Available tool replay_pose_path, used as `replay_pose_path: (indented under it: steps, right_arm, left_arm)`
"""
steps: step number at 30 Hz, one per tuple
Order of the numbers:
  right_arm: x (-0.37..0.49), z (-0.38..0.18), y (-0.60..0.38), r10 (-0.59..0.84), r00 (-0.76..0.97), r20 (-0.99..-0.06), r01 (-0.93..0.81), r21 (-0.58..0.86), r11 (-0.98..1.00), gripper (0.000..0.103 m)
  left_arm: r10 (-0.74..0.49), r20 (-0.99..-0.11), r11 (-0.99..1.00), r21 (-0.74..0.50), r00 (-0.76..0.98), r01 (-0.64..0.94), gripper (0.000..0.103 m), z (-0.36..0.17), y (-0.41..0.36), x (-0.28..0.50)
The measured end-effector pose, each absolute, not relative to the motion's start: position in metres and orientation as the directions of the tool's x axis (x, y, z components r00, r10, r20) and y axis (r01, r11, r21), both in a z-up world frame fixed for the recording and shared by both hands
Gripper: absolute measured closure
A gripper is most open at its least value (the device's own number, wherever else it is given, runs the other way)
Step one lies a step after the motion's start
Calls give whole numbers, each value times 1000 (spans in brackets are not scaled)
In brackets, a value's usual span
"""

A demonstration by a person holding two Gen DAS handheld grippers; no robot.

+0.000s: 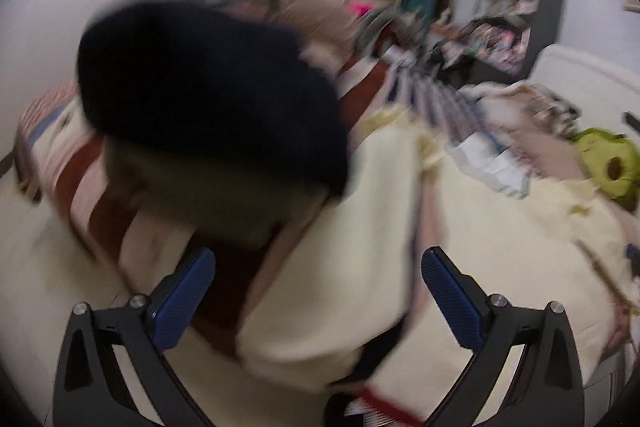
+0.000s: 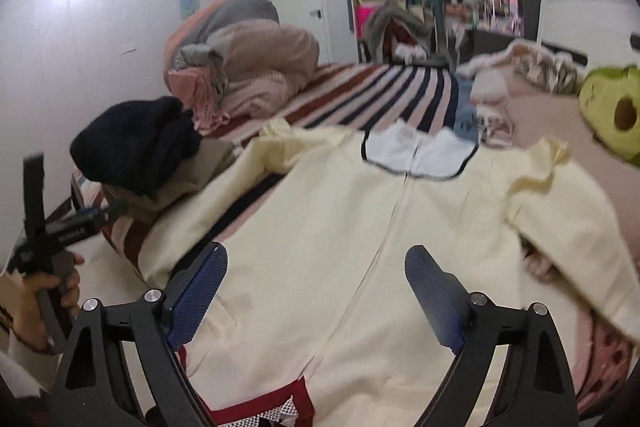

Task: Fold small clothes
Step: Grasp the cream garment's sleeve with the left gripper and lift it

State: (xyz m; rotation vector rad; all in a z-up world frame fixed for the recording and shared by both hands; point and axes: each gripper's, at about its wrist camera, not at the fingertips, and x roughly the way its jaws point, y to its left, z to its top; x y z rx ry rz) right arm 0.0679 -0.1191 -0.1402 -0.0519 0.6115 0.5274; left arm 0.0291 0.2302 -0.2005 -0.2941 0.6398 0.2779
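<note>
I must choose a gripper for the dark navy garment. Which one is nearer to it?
Left. The left gripper points at the dark navy garment, just short of it. The right gripper hovers over the cream garment, farther away.

from where i steered, the pale yellow zip-front garment (image 2: pixel 360 247) lay spread flat on the striped bedsheet (image 2: pixel 384 91), collar end away from me. to its left, a dark navy knitted bundle (image 2: pixel 136 143) sat on top of a folded beige cloth (image 2: pixel 192 179) at the bed's edge. behind those, a heap of pink and grey bedding (image 2: pixel 248 59) rested against the wall. at the far right lay a green avocado-shaped plush (image 2: pixel 612 111), well apart from the bundle.
</note>
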Motion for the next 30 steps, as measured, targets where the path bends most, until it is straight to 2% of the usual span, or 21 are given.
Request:
replay_pose_path:
  steps: [3,5,7,9,10,13,15,18,20,22,25,30]
  right_arm:
    - [74,-149,-121,458,677,-576,-470,140,871,15]
    - [75,-151,-122,455,675,-581,-463,147,874,15]
    - [78,-155,-122,452,673,-586,-457,151,876,14]
    - [80,-157,-120,445,671,-593,-451,150,880,14]
    - [82,-159,-120,439,672,-597,-445,149,883,14]
    - [83,-160,-121,442,672,-594,-438,161,884,14]
    - [83,-161,-123,441,673,-593,-433,167,886,14]
    - [83,-163,-125,425,683,-594,-417,160,895,14]
    - [82,-163,-124,406,698,-590,-406,140,903,14]
    - [83,-164,-127,423,694,-583,-406,168,898,14]
    - [84,-165,-130,449,681,-578,-413,203,888,14]
    - [82,-168,-135,456,672,-584,-418,209,884,14]
  left_arm:
    - [139,-673,905,-212,726,-369,8,-233,249,25]
    - [124,-693,904,-217,710,-369,19,-248,254,24]
    - [93,-698,908,-233,710,-347,25,-260,255,25]
    - [63,-698,913,-249,713,-324,27,-269,252,30]
    - [62,-704,915,-243,707,-323,27,-269,248,32]
    - [67,-725,925,-212,686,-315,43,-276,237,48]
    - [105,-724,933,-165,682,-319,43,-276,229,53]
    - [112,-718,945,-137,687,-297,61,-270,218,58]
    - [119,-716,955,-107,688,-277,83,-265,210,62]
    - [123,-721,963,-81,682,-258,97,-262,200,67]
    - [122,-715,965,-77,688,-251,101,-257,194,71]
    - [124,-654,969,-81,746,-232,101,-224,186,57]
